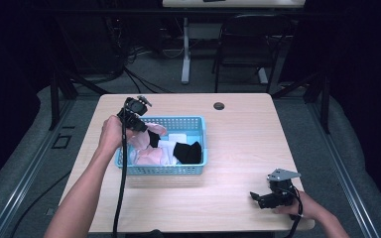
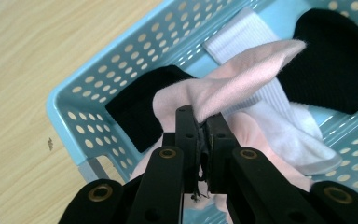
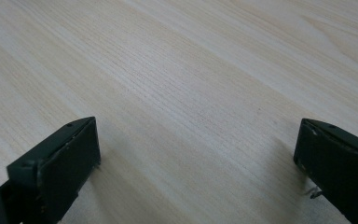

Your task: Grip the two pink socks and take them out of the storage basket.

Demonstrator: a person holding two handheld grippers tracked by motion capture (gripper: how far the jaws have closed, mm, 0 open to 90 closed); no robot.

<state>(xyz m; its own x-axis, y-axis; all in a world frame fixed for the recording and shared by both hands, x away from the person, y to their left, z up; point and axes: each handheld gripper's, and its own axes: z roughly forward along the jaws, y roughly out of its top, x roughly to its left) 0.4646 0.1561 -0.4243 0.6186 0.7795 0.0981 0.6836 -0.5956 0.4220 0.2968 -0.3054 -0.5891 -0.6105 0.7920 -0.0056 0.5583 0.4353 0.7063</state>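
Left tool sat over the near-left part of the blue basket, held by the person's left hand. In the left gripper view its jaws were pressed together on a fold of the pink sock; the pinched part stood raised above the rest of the pile. Cable ran from that tool down along the forearm toward the counter's near edge.

Basket stood left of centre on the light wood counter. Contents, left to right in the high view: pink fabric at the left end, white sock in the middle, black sock toward the right. In the left gripper view, a second black piece lay against the perforated basket wall under the pink sock, and the ribbed white sock ran beneath the pink one, touching it.

A small dark round grommet sat in the counter near its far edge, right of the basket.

Right tool was at the near-right corner of the counter, well apart from the basket, in the person's right hand. Jaws spread wide, nothing between them, bare wood grain under them in the right gripper view.
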